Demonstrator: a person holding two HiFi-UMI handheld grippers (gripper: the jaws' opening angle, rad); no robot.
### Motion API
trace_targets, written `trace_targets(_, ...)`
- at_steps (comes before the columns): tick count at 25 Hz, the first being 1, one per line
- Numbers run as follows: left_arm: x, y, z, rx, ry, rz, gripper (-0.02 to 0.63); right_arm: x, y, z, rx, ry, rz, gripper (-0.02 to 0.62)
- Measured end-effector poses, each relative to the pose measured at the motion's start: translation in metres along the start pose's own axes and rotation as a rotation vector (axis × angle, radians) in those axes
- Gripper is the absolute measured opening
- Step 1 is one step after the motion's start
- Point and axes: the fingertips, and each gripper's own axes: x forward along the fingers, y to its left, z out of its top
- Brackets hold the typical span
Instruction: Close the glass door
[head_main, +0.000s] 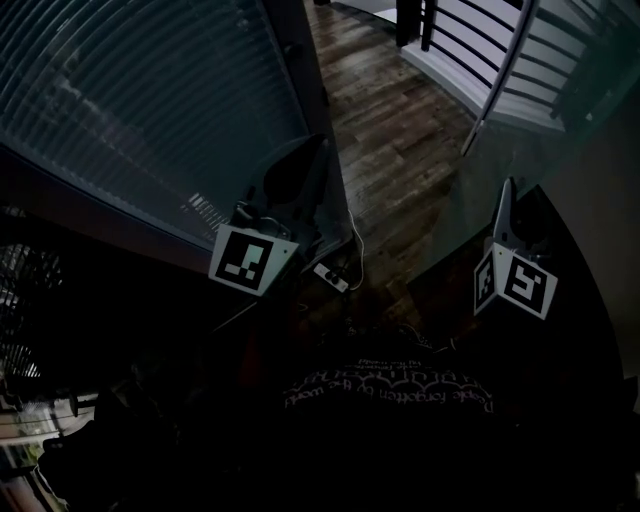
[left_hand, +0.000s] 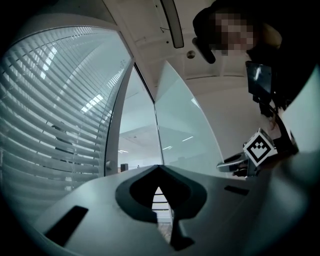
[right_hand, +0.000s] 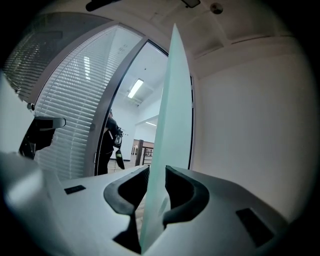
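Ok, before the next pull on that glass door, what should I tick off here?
1. Right gripper on the glass door: ok, the door's edge sits between its jaws, pads against both faces.
2. Left gripper free: ok, jaws together, nothing between them.
3. Door shut against the door frame: not ok, it stands open.
4. Doorway clear: cannot tell, a person stands beyond it.
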Motion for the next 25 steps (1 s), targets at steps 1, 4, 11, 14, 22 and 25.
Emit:
trace_targets(1,-0.002,0.004,0.000,-0.001,-0.001,0.002,0.000,0.003,0.006,0.001,0.000,-0.001,0.008,0.097)
trace_targets(4,-0.007,0.018,0.000,-0.006,0.002,0.007,0.000,0.010,0.024,0.007,-0.002,-0.002,0.042,0.102)
trace_targets(11,-0.019,0.047,0.001,-0.027,0.003,0.027,0.000,0.027,0.065,0.022,-0.058,0.004,0.153,0.110)
trace_targets(14,-0.019,0.063,-0.002,-0.041,0.003,0.035,0.000,0.038,0.082,0.029,-0.080,-0.011,0.277,0.115)
trace_targets(22,-0.027,0.067,-0.009,-0.044,-0.003,0.035,0.000,0.042,0.102,0.043,-0.116,-0.082,0.465,0.115)
trace_targets(25,-0.026,0.066,-0.011,-0.042,0.005,0.014,0.000,0.046,0.110,0.043,-0.135,-0.086,0.502,0.115)
